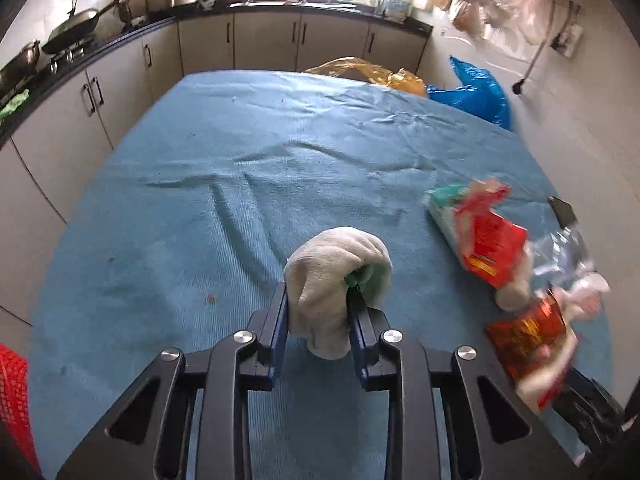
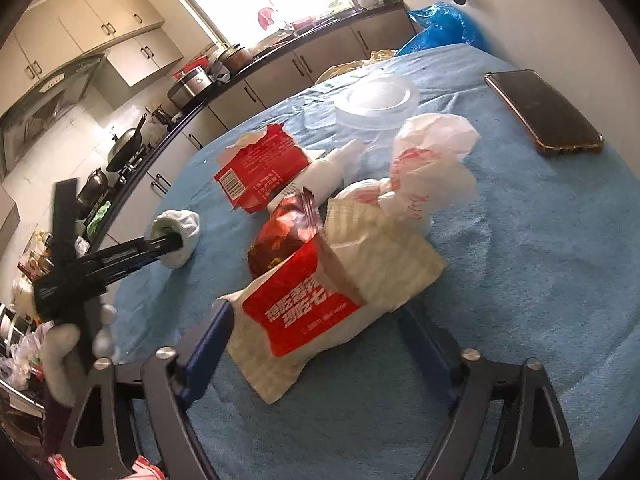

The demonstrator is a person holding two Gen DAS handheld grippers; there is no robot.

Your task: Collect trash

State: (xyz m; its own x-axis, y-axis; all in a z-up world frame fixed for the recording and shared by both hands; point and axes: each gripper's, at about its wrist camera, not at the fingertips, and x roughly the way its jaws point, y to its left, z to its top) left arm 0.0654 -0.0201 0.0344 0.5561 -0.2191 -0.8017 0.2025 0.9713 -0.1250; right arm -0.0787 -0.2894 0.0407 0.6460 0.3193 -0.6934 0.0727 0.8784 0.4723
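1 blue tablecloth [image 1: 248, 184], kitchen cabinets [image 1: 264, 40], wrappers [image 2: 304, 312]

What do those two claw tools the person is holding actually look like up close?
Both the left gripper and the right gripper are black linkage frames with triangular cut-outs and round silver bolts. Their flat fingers are dark blue. A white-gloved hand holds the left one. No cables show.

Blue tablecloth [image 1: 200, 200]; white cloth wad [image 1: 340, 276]; red-white paper bag [image 2: 320, 308].
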